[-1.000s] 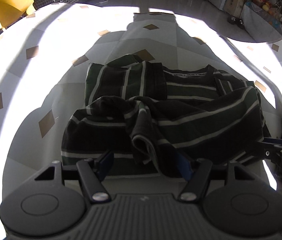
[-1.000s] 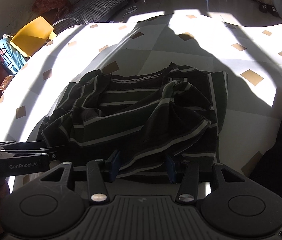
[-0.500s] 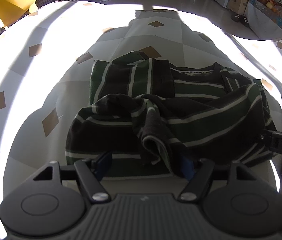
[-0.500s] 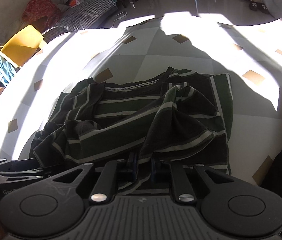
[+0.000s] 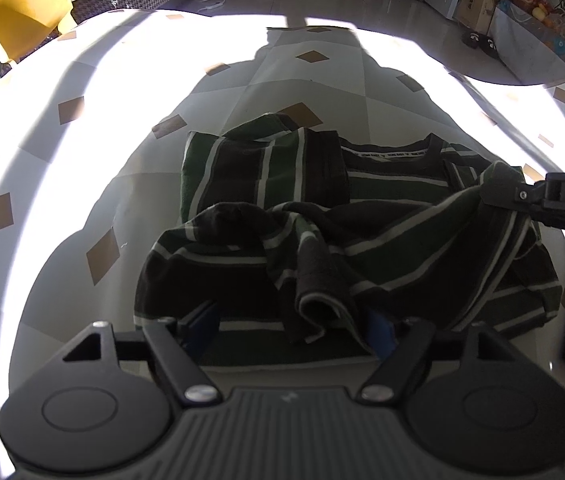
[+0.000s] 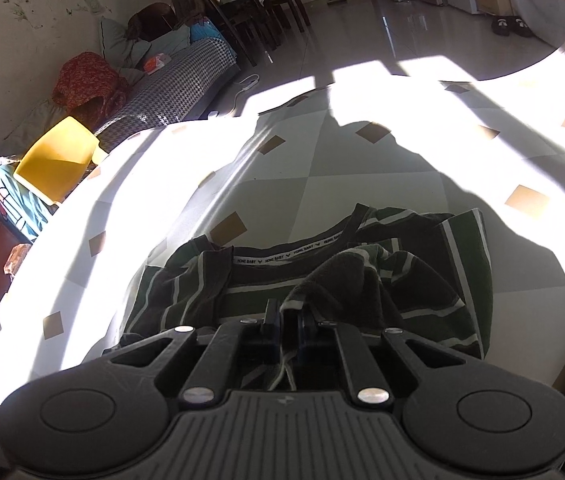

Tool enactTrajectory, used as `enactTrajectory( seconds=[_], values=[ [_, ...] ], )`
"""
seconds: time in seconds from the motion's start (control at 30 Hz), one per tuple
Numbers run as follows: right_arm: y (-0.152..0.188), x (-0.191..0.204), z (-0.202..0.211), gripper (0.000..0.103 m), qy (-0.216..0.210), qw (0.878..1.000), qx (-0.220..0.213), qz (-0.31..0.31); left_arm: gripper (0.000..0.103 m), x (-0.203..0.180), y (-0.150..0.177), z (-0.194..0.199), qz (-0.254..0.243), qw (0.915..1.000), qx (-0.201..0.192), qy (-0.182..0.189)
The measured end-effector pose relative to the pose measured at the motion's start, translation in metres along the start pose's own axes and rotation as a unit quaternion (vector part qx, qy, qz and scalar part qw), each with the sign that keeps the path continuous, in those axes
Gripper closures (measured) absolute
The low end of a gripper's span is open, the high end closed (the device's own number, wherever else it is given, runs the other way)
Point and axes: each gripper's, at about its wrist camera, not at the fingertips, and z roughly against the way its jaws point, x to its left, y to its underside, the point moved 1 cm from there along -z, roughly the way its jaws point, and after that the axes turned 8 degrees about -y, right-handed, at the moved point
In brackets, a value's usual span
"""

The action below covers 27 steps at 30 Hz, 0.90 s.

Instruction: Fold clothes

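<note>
A: What's on the left?

B: The left gripper (image 5: 290,326) sits spread wide at the near hem of the green striped T-shirt (image 5: 322,216), gripping nothing. The shirt lies crumpled on the tablecloth (image 5: 62,160).

A: And on the right?

B: The right gripper (image 6: 288,320) is clenched on a bunched fold of that shirt, lifted above the rest. A yellow chair (image 6: 56,158) stands far left.

Shirt (image 6: 322,280) hem behind right gripper (image 6: 288,322)
</note>
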Motion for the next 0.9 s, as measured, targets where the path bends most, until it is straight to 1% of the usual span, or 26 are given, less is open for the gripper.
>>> enactTrajectory(
  seconds=[0.23,0.33,0.43,0.53,0.6,0.63,0.73,0.9],
  values=[
    [-0.019,-0.005,-0.013,0.094,0.004,0.999,-0.037,-0.031,0.026,-0.001,-0.006,0.009,-0.003,0.9997,-0.011,0.021],
    [-0.026,-0.009,-0.017,0.094,-0.003,0.998,-0.047,-0.044,0.026,-0.004,-0.006,0.008,-0.009,0.9994,-0.008,0.031],
    [-0.03,-0.014,-0.02,0.094,-0.009,0.997,-0.053,-0.062,0.025,-0.007,-0.005,0.004,-0.017,0.9993,0.001,0.034],
    [-0.031,-0.02,-0.021,0.093,-0.002,0.996,-0.049,-0.075,0.025,-0.01,-0.003,-0.004,-0.024,0.9991,0.014,0.032],
    [-0.032,-0.024,-0.019,0.083,-0.001,0.996,-0.047,-0.075,0.025,-0.011,-0.001,-0.009,-0.026,0.9988,0.022,0.034],
    [-0.032,-0.026,-0.017,0.077,-0.001,0.996,-0.046,-0.075,0.025,-0.011,0.0,-0.01,-0.026,0.9987,0.025,0.036],
    [-0.034,-0.032,-0.007,0.072,0.003,0.996,-0.044,-0.073,0.025,-0.014,0.001,-0.014,-0.028,0.9985,0.027,0.037],
    [-0.033,-0.039,0.007,0.069,0.005,0.997,-0.039,-0.061,0.025,-0.018,0.0,-0.019,-0.027,0.9987,0.031,0.029]
  ],
)
